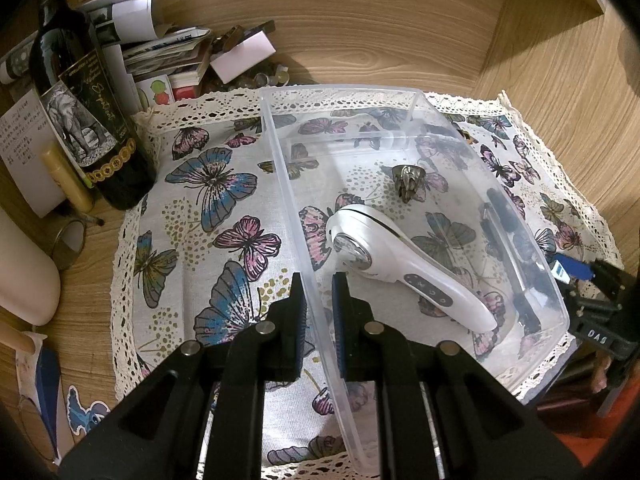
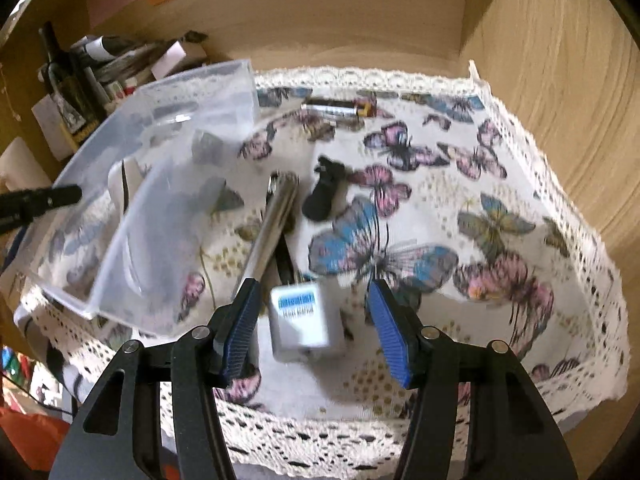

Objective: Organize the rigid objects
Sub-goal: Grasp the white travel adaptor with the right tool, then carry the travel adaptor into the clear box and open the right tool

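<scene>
My left gripper (image 1: 319, 294) is shut on the near left wall of a clear plastic bin (image 1: 288, 184); the bin also shows in the right wrist view (image 2: 168, 92). Inside lie a white lint shaver (image 1: 400, 264) and a small bronze figurine (image 1: 409, 182). My right gripper (image 2: 314, 302) is open, its blue pads either side of a white plug adapter (image 2: 304, 322) on the butterfly cloth (image 2: 440, 216), not touching it. Beyond lie a silver tube (image 2: 274, 224), a black clip (image 2: 324, 192) and a battery (image 2: 332, 106). The right gripper also shows in the left wrist view (image 1: 576, 276).
A dark wine bottle (image 1: 86, 120), a lip balm tube (image 1: 66, 180) and a heap of papers (image 1: 168, 56) stand at the back left. Wooden walls (image 2: 560, 80) close the back and right. A white rounded object (image 1: 24, 272) is at far left.
</scene>
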